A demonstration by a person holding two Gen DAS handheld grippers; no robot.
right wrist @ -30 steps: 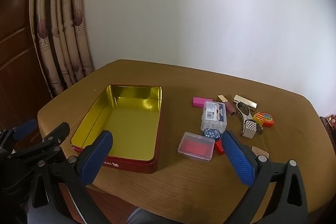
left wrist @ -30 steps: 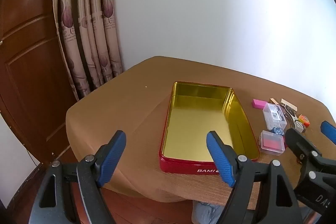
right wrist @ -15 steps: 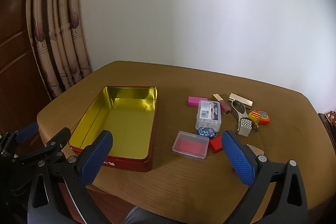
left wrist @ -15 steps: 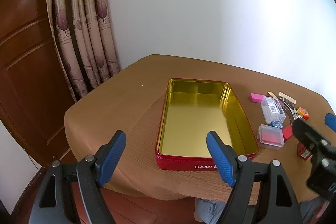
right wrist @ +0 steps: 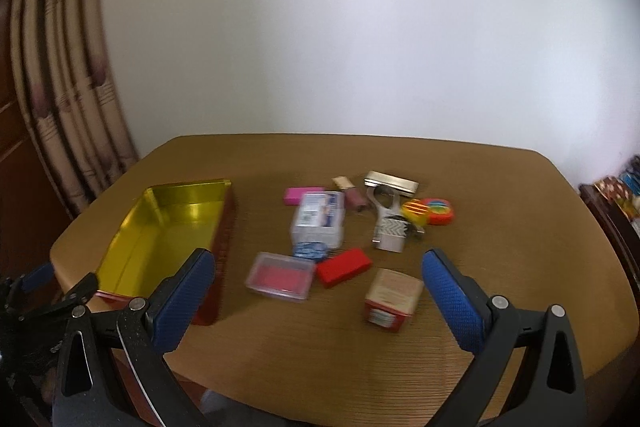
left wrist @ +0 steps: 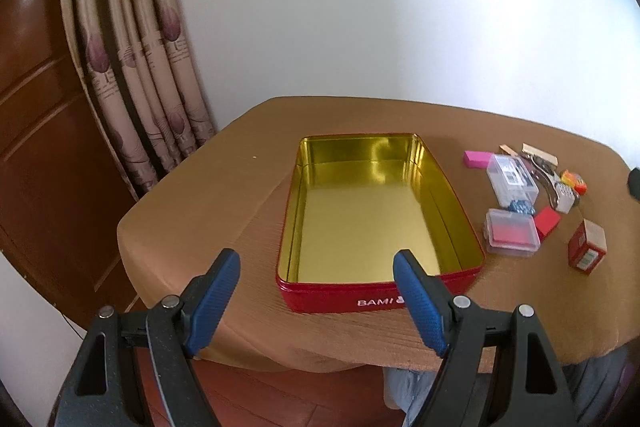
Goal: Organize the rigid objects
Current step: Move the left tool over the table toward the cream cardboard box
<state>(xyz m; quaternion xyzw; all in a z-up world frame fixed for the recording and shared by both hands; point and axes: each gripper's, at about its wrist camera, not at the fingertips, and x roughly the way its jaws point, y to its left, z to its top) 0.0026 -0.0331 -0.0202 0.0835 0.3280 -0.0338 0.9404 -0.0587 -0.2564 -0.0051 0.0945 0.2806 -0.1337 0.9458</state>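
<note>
An empty red tin with a gold inside (left wrist: 368,219) lies on the brown table (left wrist: 208,195); it also shows in the right wrist view (right wrist: 160,243). Right of it lies a cluster of small items: a clear case with a pink insert (right wrist: 280,275), a red block (right wrist: 343,267), a red and tan box (right wrist: 394,299), a clear labelled box (right wrist: 320,219), a pink eraser (right wrist: 302,194), a metal clip tool (right wrist: 390,223) and an orange-yellow toy (right wrist: 430,211). My left gripper (left wrist: 316,291) is open and empty before the tin's near end. My right gripper (right wrist: 318,295) is open and empty above the near items.
A white wall stands behind the table. Patterned curtains (left wrist: 136,75) and a brown wooden door (left wrist: 36,131) are at the left. The table's near edge (right wrist: 360,399) runs just ahead of my right gripper. Dark furniture with colourful things (right wrist: 616,195) stands at the far right.
Both grippers have moved forward and rightward, so the tin and the items look nearer. The right gripper has almost left the left wrist view. No object on the table has moved.
</note>
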